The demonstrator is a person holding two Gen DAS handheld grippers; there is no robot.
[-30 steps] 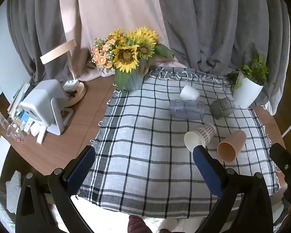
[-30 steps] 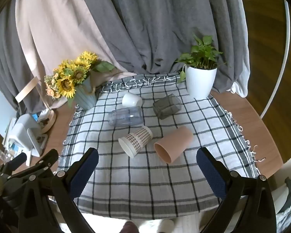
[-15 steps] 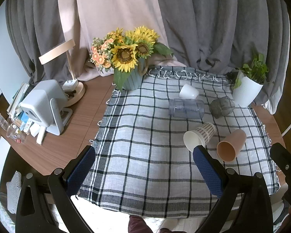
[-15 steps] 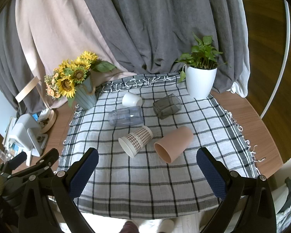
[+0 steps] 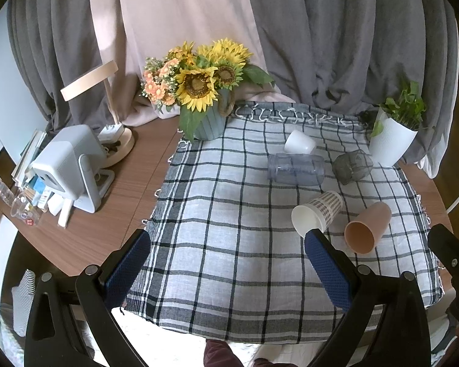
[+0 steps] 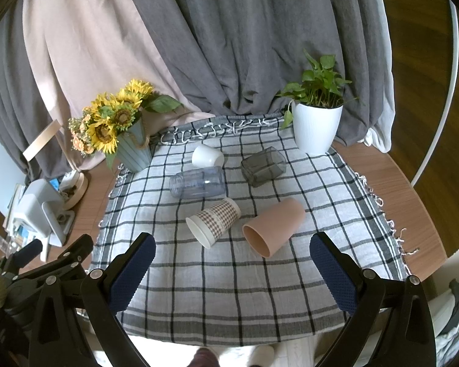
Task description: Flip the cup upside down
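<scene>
Two claws spread wide, empty, hardly shifted over the last second: no approach begun.
Right gripper [image 6: 229, 263] low in frame, pink cup [image 6: 274, 227] on its side just above centre, checked paper cup [image 6: 213, 222] left of it; left gripper [image 5: 226, 260] framing bare checked cloth [image 5: 229, 214], cups at right.

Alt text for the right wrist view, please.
Five cups lie on their sides on a checked cloth: pink cup, patterned paper cup, clear cup, dark glass, white cup. The right gripper hovers open, empty.
</scene>
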